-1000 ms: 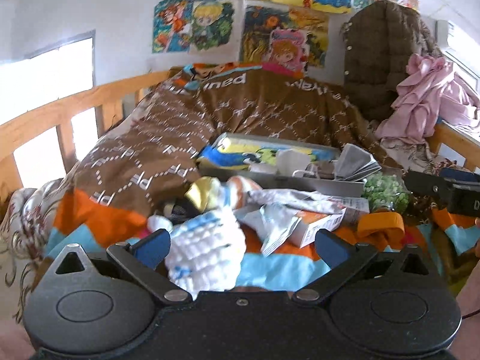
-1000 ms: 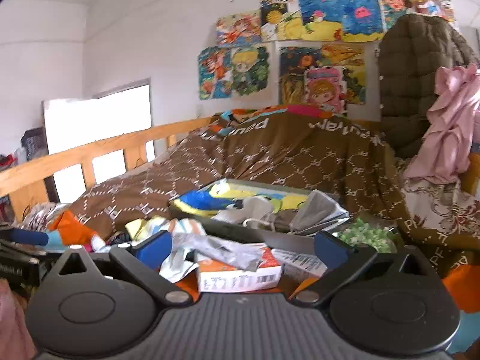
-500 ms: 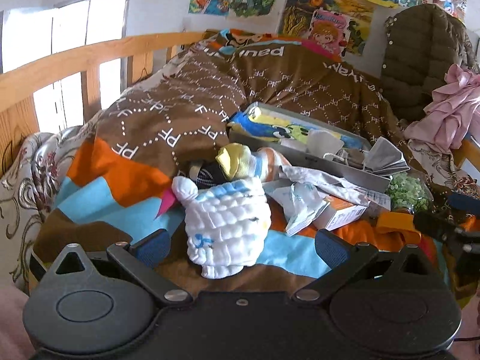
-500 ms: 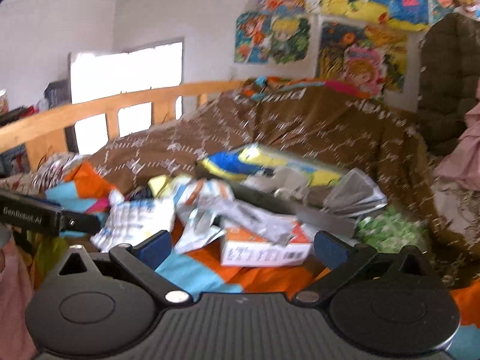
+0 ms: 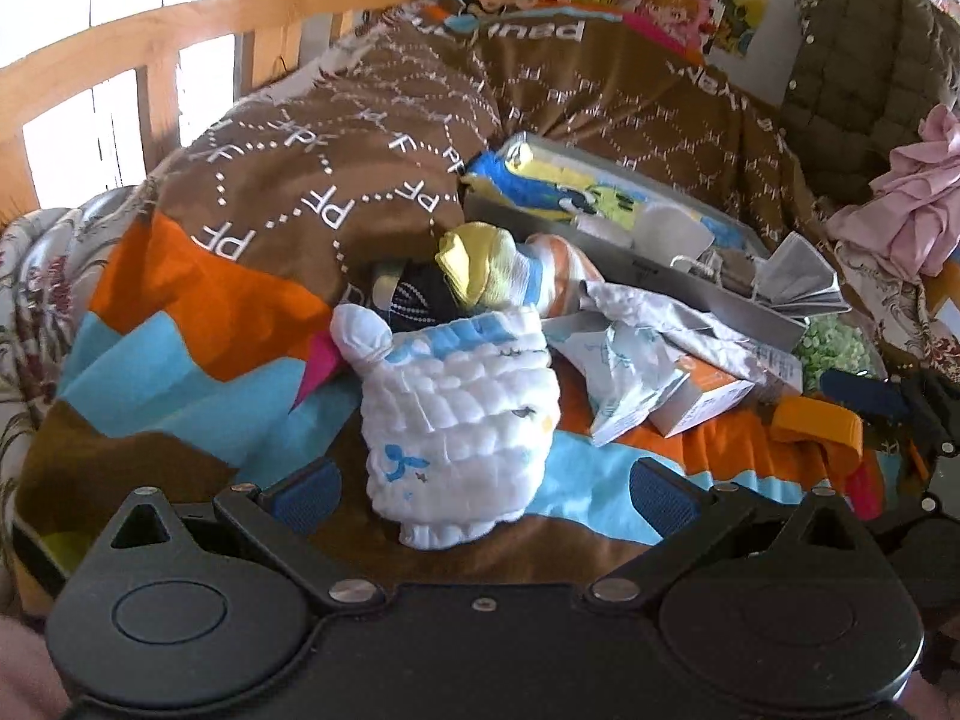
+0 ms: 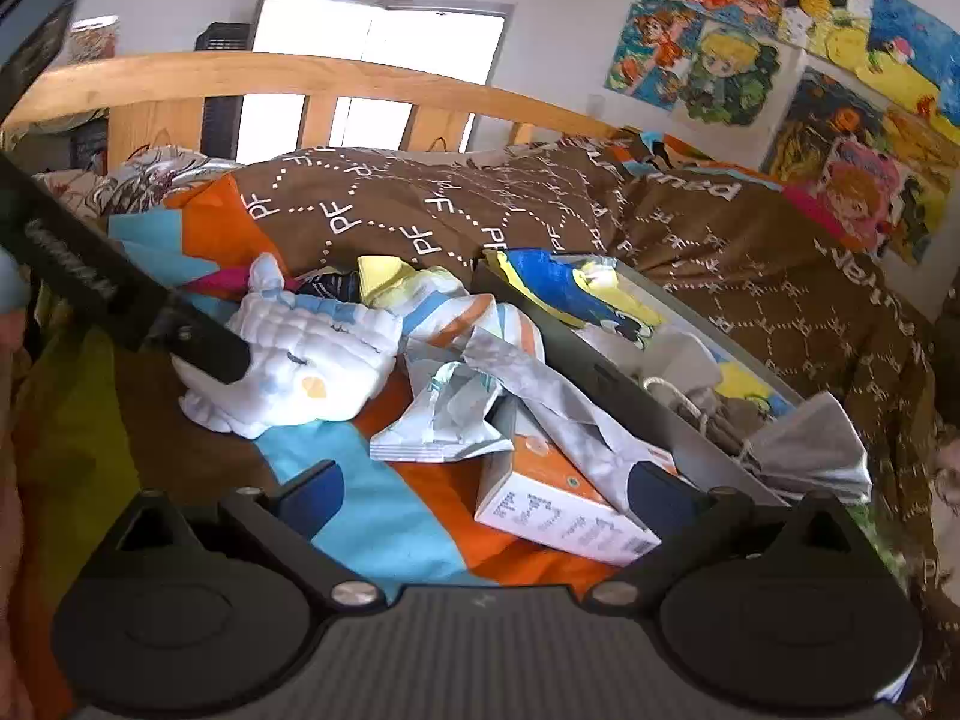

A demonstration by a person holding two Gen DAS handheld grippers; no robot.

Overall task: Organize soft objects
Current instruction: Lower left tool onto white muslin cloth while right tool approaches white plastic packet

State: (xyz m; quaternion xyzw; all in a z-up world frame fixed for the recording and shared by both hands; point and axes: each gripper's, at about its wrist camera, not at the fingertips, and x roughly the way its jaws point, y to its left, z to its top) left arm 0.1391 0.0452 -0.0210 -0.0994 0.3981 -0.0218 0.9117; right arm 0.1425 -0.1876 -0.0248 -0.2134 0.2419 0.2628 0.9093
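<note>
A white quilted baby garment with blue trim lies on the bedspread, straight ahead of my open left gripper, between its fingers but not held. It also shows in the right wrist view. Behind it lie a yellow sock, a striped sock and a dark patterned cloth. My right gripper is open and empty, above an orange and white carton. The left gripper's finger crosses the garment in the right wrist view.
A grey tray holds a blue and yellow cloth, a white cup and grey fabric. Crumpled foil wrappers lie beside the carton. A wooden bed rail runs behind. A pink garment hangs right.
Both grippers have tilted down and moved closer to the pile. The white garment now sits between the left fingers. The right view has swung left, over the carton.
</note>
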